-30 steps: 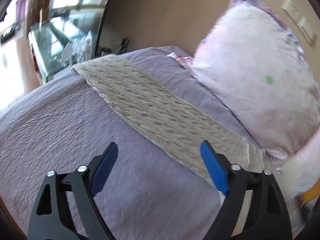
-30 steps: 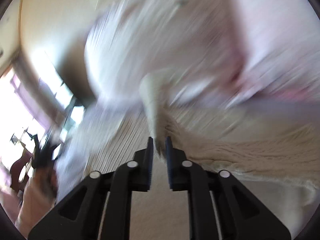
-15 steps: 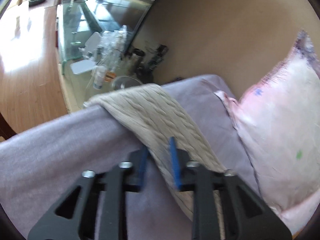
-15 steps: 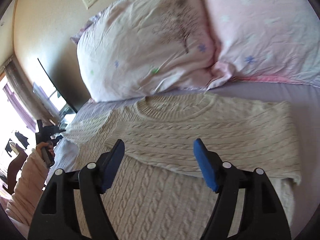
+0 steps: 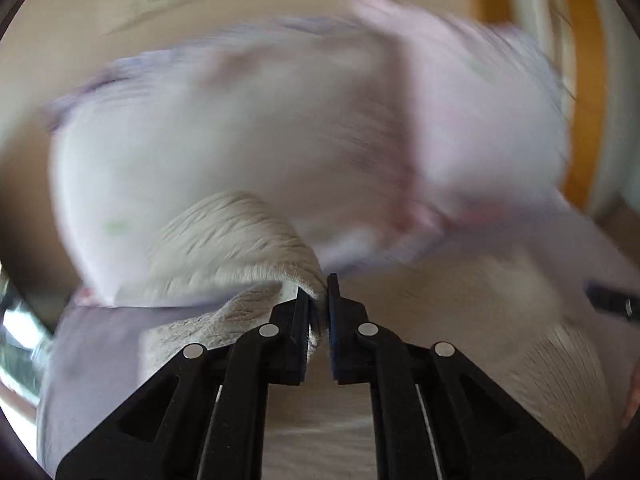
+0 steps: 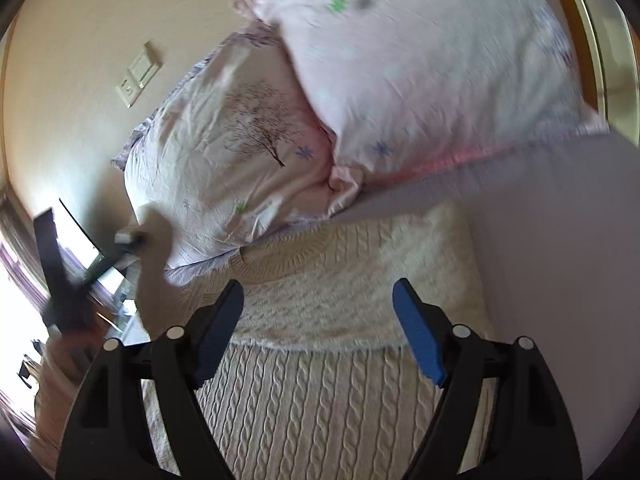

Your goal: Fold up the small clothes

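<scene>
A cream cable-knit sweater [image 6: 320, 392] lies on the lilac bedspread [image 6: 560, 240], its right sleeve [image 6: 360, 292] folded across the chest. My left gripper [image 5: 319, 300] is shut on the sweater's left sleeve [image 5: 236, 240] and holds it lifted above the body; this view is motion-blurred. It also shows in the right wrist view [image 6: 64, 280], blurred, with the raised sleeve [image 6: 154, 264]. My right gripper [image 6: 318, 320] is open and empty, just above the folded sleeve.
Two pale pink pillows [image 6: 248, 152] [image 6: 432, 60] lean against the beige wall at the head of the bed. A wall switch plate [image 6: 138, 74] is above them. A window and furniture [image 6: 24, 320] are at the left.
My left gripper has closed on the left sleeve and swung it up and over toward the sweater's body. My right gripper let go of the right sleeve, opened, and stays above it.
</scene>
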Demonstrator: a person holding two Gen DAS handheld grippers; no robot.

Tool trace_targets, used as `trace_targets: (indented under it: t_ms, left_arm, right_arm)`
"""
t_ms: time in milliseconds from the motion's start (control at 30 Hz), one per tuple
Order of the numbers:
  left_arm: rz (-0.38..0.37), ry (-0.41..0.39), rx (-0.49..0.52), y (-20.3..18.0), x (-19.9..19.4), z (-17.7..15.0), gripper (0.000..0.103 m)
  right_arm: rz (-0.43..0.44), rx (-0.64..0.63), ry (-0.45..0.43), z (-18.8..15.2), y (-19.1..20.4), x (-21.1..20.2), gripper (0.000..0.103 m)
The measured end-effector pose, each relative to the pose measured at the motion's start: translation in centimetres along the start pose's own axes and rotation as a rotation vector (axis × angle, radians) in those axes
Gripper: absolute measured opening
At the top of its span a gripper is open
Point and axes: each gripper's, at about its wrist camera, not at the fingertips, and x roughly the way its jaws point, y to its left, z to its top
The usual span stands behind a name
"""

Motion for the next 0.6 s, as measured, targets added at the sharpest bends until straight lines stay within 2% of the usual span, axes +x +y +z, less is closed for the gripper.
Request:
trace_targets:
  t_ms: [33, 100, 167, 233, 300, 400, 467, 600]
  left_arm:
    - [-0.030, 0.041, 0.075, -3.4, 1.2, -1.0, 0.008]
    - [-0.050, 0.074, 0.185, -7.4, 2.0, -3.4, 0.010]
    - [-0.053, 0.056, 0.183, -7.6, 1.1, -4.5, 0.011]
    - [-0.068, 0.044, 0.092, -4.8, -0.4, -5.1, 0.016]
    - [-0.053, 0.021, -0.006, -1.4, -2.5, -5.8, 0.042]
    - [0.010, 0.018, -0.085, 2.4, -5.1, -7.7, 0.046]
    - [0.057, 0.040, -0.127, 4.6, -6.7, -9.6, 0.046]
    - [0.115, 0.070, -0.182, 7.1, -8.7, -12.4, 0.051]
  right_arm:
    - [0.004, 0.026, 0.015, -0.3, -0.7, 0.0, 0.077]
    - [0.013, 0.064, 0.041, -0.7, -2.0, -0.1, 0.077]
    - [0.004, 0.064, 0.062, -0.8, -2.5, 0.2, 0.077]
    - [0.011, 0.067, 0.079, -0.9, -2.4, 1.0, 0.072]
    - [0.022, 0.062, 0.113, -0.7, -1.7, 2.8, 0.065]
    - [0.001, 0.101, 0.144, 0.4, -1.2, 6.1, 0.058]
    - [-0.014, 0.129, 0.159, 1.4, -0.8, 8.1, 0.049]
    - [-0.082, 0.136, 0.175, 3.6, 1.2, 12.6, 0.047]
